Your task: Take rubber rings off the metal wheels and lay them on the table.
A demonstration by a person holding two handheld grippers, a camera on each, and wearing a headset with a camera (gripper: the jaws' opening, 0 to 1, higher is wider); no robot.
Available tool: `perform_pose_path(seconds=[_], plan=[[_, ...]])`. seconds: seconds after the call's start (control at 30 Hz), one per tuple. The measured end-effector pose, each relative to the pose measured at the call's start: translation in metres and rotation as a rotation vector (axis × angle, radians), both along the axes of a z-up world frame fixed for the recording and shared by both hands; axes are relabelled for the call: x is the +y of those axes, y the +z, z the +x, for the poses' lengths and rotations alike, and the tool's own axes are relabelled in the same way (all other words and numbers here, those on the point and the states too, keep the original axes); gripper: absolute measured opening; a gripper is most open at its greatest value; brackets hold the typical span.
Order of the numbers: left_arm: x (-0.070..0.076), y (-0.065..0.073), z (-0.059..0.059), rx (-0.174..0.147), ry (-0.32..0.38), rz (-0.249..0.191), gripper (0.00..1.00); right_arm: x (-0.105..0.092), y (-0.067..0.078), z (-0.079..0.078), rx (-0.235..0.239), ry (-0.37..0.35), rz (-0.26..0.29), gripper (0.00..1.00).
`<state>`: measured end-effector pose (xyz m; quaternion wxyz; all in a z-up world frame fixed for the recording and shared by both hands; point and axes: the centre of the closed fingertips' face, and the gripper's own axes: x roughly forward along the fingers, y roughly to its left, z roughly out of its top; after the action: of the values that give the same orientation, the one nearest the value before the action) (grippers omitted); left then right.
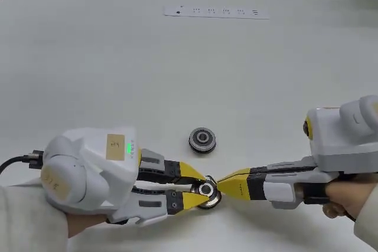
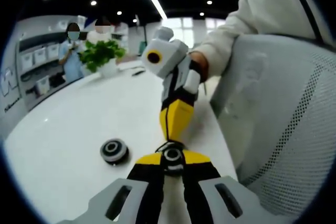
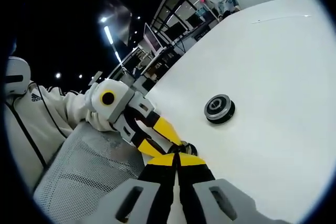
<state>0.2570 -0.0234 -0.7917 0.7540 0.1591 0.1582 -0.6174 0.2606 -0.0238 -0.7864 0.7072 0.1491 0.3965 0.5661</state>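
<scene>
My left gripper (image 1: pixel 204 191) is shut on a metal wheel (image 1: pixel 206 190), held just above the white table (image 1: pixel 118 75); in the left gripper view the wheel (image 2: pixel 172 156) sits between my yellow jaws. My right gripper (image 1: pixel 219 181) comes in from the right, shut, its tips pinching the black rubber ring (image 2: pixel 169 144) at the wheel's rim. In the right gripper view its yellow jaws (image 3: pixel 178 156) are pressed together, with the held wheel (image 3: pixel 188 148) just past them. A second wheel (image 1: pixel 202 139) with its dark ring lies flat on the table, a little beyond the grippers.
A white power strip (image 1: pixel 215 12) lies at the table's far side. A grey mesh chair (image 2: pixel 278 129) stands by the table's near edge. Far across the table are a potted plant (image 2: pixel 102 53) and two people.
</scene>
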Motion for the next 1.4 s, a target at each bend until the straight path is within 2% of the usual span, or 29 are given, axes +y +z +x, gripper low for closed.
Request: perform_pose_path(seconds=[0.13,0.2,0.3,0.4,0.6,0.97,1.1,1.33,1.4], plan=[[0.000,0.000,0.000,0.000,0.000,0.000,0.13,0.002,0.003,-0.001,0.005,0.007,0.018,0.00],[0.000,0.000,0.000,-0.001,0.000,0.000,0.13,0.006,0.012,-0.001,0.004,0.005,0.064,0.00],[0.000,0.000,0.000,-0.004,0.000,0.001,0.13,0.004,0.011,0.005,-0.019,-0.008,0.041,0.00],[0.000,0.000,0.000,-0.007,0.000,0.004,0.13,0.003,0.009,0.004,-0.003,-0.016,0.044,0.00],[-0.001,0.000,0.001,-0.012,0.001,0.011,0.13,0.002,0.007,0.006,-0.019,-0.020,0.022,0.00],[-0.001,0.001,0.001,0.013,0.001,0.030,0.14,-0.001,-0.001,0.006,-0.036,-0.007,-0.019,0.00],[-0.001,0.003,0.000,0.007,-0.014,0.046,0.16,-0.001,0.000,0.006,-0.043,-0.003,-0.024,0.00],[0.000,0.009,-0.004,-0.001,-0.037,0.036,0.21,-0.003,0.002,0.007,-0.057,-0.001,-0.028,0.00],[0.000,0.015,-0.004,0.000,-0.035,0.025,0.23,-0.003,0.003,0.007,-0.061,-0.003,-0.028,0.00]])
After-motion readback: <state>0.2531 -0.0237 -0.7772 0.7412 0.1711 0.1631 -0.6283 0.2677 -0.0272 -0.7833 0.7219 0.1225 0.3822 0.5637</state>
